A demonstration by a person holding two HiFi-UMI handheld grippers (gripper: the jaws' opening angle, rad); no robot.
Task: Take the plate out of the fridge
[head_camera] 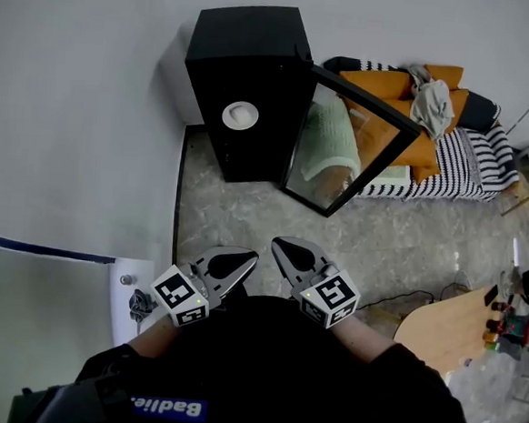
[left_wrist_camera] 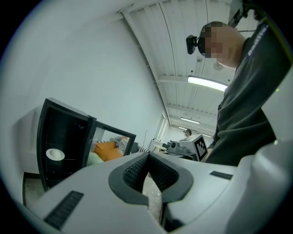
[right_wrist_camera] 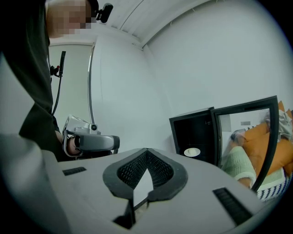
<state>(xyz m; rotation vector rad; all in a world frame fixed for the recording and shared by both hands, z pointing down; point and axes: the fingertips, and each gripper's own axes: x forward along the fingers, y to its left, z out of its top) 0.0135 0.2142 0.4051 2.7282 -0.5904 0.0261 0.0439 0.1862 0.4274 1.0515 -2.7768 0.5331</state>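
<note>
A white plate [head_camera: 240, 115] lies on a shelf inside the black fridge [head_camera: 249, 59], which stands on the floor ahead of me with its glass door [head_camera: 352, 140] swung open to the right. The plate [left_wrist_camera: 55, 154] is small and far off in the left gripper view, and the plate [right_wrist_camera: 192, 151] is just as distant in the right gripper view. My left gripper [head_camera: 250, 258] and right gripper [head_camera: 278, 245] are held side by side close to my body, well short of the fridge. Both are shut, with nothing between the fingers.
A sofa [head_camera: 451, 157] with orange cushions and a striped cover stands behind the open door. A wooden table [head_camera: 438, 329] with small items is at the right. A white wall [head_camera: 70, 127] runs along the left. Stone floor [head_camera: 246, 214] lies between me and the fridge.
</note>
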